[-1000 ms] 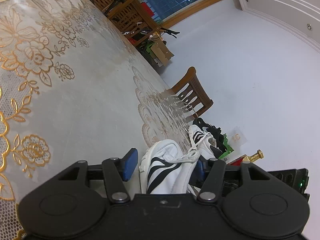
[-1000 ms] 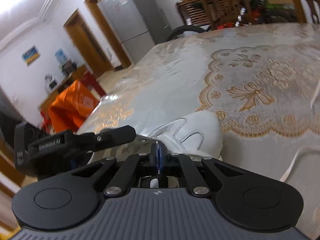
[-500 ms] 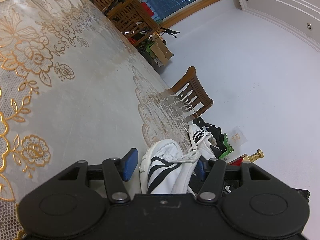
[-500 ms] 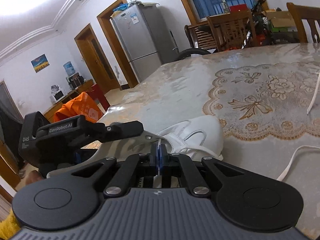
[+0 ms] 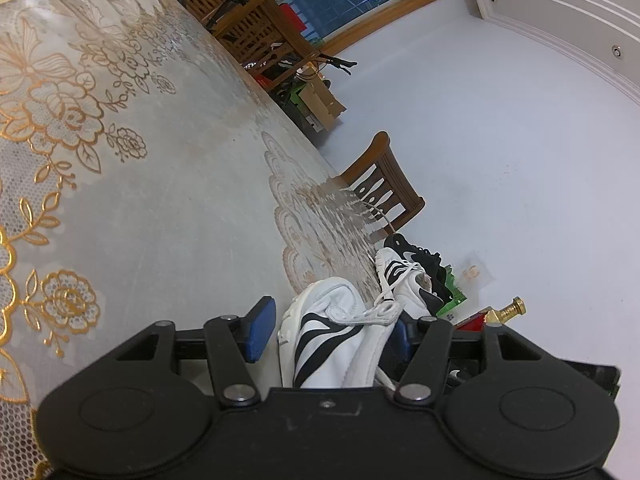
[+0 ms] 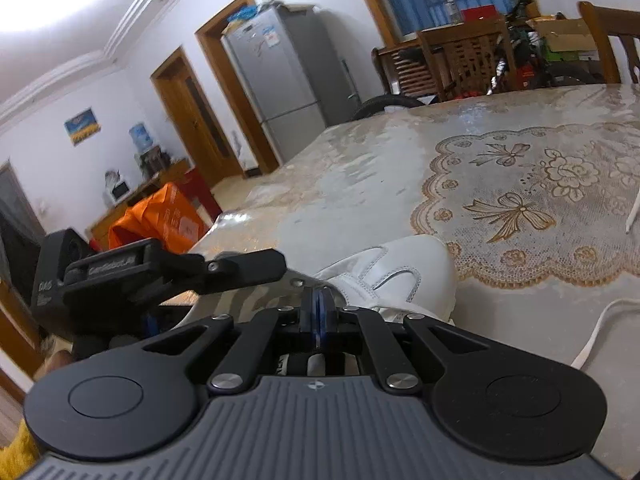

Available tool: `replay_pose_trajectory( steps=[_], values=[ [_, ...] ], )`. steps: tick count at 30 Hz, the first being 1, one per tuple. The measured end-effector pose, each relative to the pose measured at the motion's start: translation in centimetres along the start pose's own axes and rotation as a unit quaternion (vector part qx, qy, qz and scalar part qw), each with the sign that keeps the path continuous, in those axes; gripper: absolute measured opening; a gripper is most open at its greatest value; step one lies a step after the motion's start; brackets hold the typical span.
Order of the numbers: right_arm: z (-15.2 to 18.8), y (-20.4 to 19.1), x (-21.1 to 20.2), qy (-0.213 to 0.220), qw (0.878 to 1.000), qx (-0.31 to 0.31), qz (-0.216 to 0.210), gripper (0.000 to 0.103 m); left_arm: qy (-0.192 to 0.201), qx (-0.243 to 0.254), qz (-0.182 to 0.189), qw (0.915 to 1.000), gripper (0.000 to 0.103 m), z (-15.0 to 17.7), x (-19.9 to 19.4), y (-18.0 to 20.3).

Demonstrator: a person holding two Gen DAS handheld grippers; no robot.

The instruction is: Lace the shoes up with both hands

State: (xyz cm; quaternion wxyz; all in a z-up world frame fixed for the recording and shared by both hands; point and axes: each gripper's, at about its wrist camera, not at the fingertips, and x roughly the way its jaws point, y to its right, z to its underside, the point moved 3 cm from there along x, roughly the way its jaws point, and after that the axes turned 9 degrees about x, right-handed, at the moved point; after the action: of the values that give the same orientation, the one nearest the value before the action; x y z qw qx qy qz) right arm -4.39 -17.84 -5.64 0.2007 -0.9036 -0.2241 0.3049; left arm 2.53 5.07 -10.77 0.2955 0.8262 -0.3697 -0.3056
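A white shoe with black stripes (image 5: 320, 344) lies on its side on the lace-patterned table (image 5: 160, 200). My left gripper (image 5: 330, 330) is shut on it, one blue pad at the sole and the other at the collar. In the right wrist view the shoe's toe (image 6: 400, 268) points away and the left gripper's finger (image 6: 240, 264) reaches over it. My right gripper (image 6: 319, 312) hovers just behind the shoe. Its jaws are opening, the pads are still almost together, and I see nothing between them. A loose white lace (image 6: 596, 328) lies on the table to the right.
Another white lace end (image 6: 633, 212) shows at the right edge. Past the table's far edge sit a white-and-black shoe (image 5: 400, 276), a black shoe (image 5: 416, 254) and a wooden chair (image 5: 384, 184). An orange bag (image 6: 160, 220) and a fridge (image 6: 288, 80) stand beyond the table.
The right gripper has tilted up and rolled slightly, and its pads have parted by a sliver. The left gripper and the shoe have not moved.
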Motion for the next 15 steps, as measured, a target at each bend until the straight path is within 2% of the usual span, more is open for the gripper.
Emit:
replay_pose_trajectory(
  steps=[1, 2, 7, 13, 15],
  values=[
    [-0.3, -0.2, -0.2, -0.008, 1.0, -0.008, 0.0, 0.013, 0.0, 0.0, 0.0, 1.0, 0.056, 0.0, 0.0, 0.0],
    [-0.7, -0.6, -0.3, -0.017, 1.0, -0.025, 0.005, 0.015, 0.0, 0.0, 0.0, 1.0, 0.056, 0.0, 0.0, 0.0],
    [-1.9, -1.8, 0.2, -0.068, 0.993, -0.093, 0.03, 0.021, -0.001, 0.002, 0.0, 1.0, 0.056, 0.1, 0.0, 0.2],
    [-2.5, -2.8, 1.6, -0.121, 0.976, -0.171, 0.051, 0.022, -0.002, 0.008, -0.003, 1.0, 0.057, 0.1, 0.2, 0.7],
    [-2.3, -3.0, 2.0, -0.121, 0.972, -0.193, 0.06, 0.018, -0.002, 0.01, -0.003, 0.9999, 0.057, 0.1, 0.3, 0.8]
  ],
)
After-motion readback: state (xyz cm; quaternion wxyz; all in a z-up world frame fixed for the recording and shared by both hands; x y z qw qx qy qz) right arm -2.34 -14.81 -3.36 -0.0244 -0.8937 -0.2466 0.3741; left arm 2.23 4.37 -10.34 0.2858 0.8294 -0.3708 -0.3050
